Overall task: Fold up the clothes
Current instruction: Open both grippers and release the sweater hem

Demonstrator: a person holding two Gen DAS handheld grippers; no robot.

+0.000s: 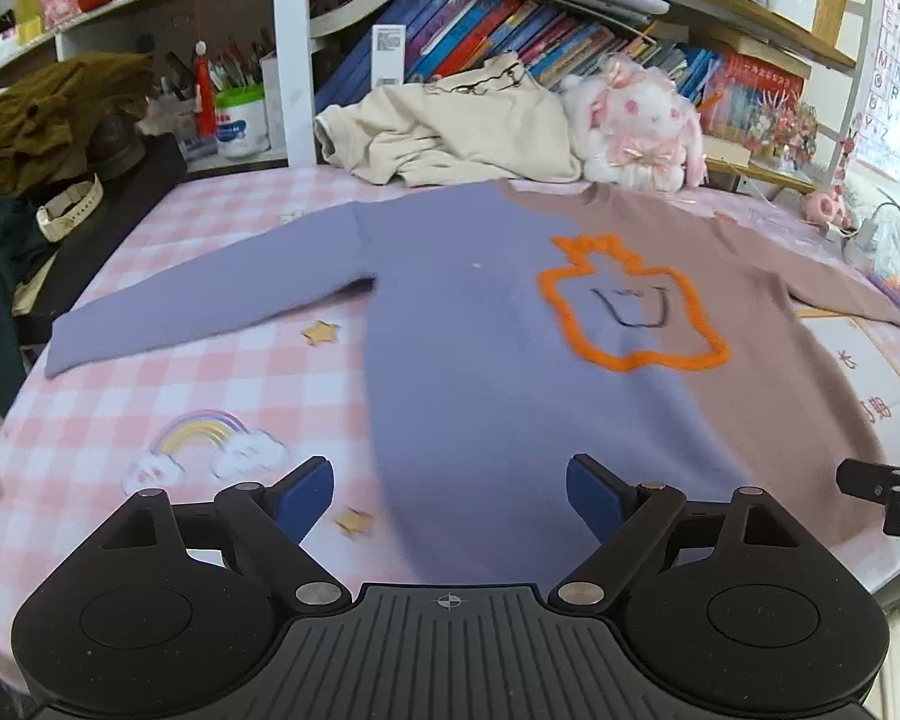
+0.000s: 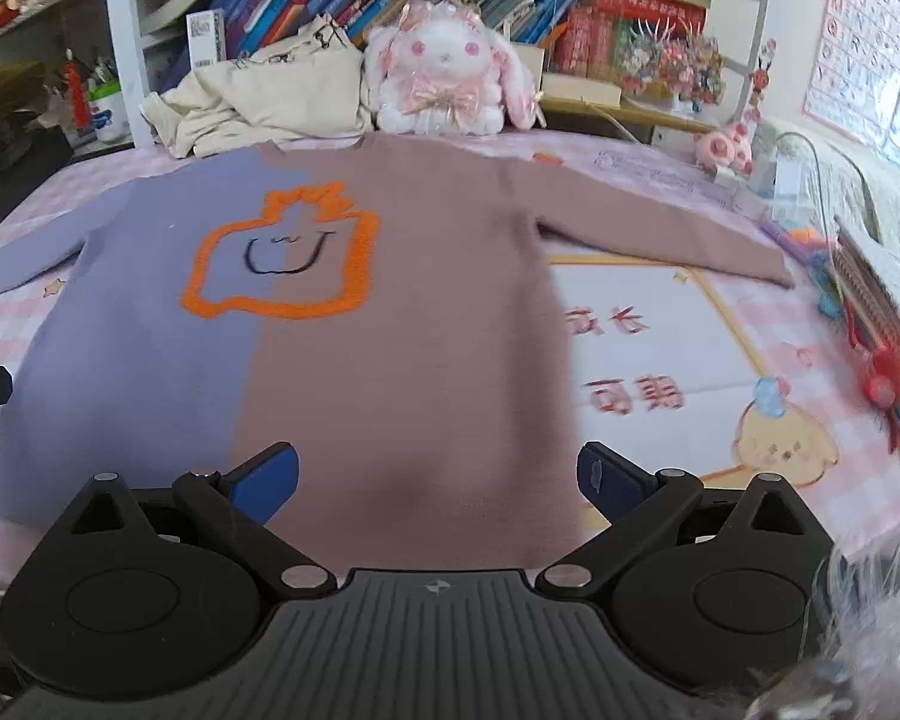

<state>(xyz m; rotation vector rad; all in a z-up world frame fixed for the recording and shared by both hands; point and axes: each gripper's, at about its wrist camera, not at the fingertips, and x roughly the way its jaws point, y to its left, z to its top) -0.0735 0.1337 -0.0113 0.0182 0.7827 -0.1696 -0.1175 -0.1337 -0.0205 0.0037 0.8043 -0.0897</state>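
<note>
A two-tone sweater (image 1: 480, 324), lavender on its left half and dusty mauve on its right half (image 2: 426, 312), lies flat and face up on the pink checked table cover, both sleeves spread out. An orange outline figure with a black face (image 1: 630, 306) marks its chest. My left gripper (image 1: 450, 498) is open and empty over the lavender hem. My right gripper (image 2: 438, 480) is open and empty over the mauve hem. The right gripper's finger shows at the left wrist view's right edge (image 1: 882, 480).
A crumpled cream garment (image 1: 450, 126) and a pink plush rabbit (image 2: 444, 78) sit at the table's back under bookshelves. A watch (image 1: 69, 210) and dark clothes lie at left. Cables, toys and a notebook (image 2: 870, 294) crowd the right edge.
</note>
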